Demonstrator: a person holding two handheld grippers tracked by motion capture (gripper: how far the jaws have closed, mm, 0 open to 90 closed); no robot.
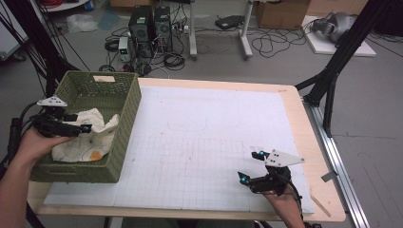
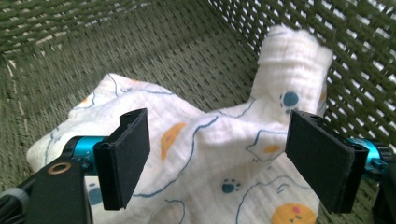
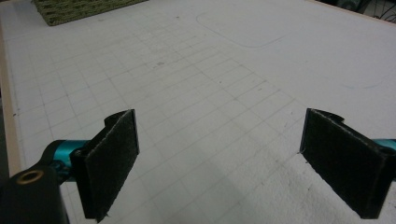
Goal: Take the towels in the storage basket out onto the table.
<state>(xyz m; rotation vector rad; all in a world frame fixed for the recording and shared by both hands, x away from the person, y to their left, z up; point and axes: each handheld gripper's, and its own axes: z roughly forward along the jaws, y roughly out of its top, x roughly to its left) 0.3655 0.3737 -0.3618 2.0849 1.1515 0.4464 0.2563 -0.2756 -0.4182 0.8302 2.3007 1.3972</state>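
Left gripper point(image 1: 78, 122) held over the printed cloth point(image 2: 201, 154) in the green basket point(image 1: 126, 111), jaws spread wide with nothing between them.

In the left gripper view the cloth lies crumpled just beyond and below both jaws, bridging the gap between them; one corner rises past the right-hand jaw and leans on the woven basket wall point(image 2: 364, 60), which stands close outside that jaw. The basket floor shows beyond the cloth. The right gripper point(image 1: 251, 166) is well apart near the table's point(image 1: 304, 118) front edge, jaws also wide open over the white gridded mat point(image 3: 210, 93), and the basket's corner point(image 3: 79, 9) lies far ahead to the left of its jaws.
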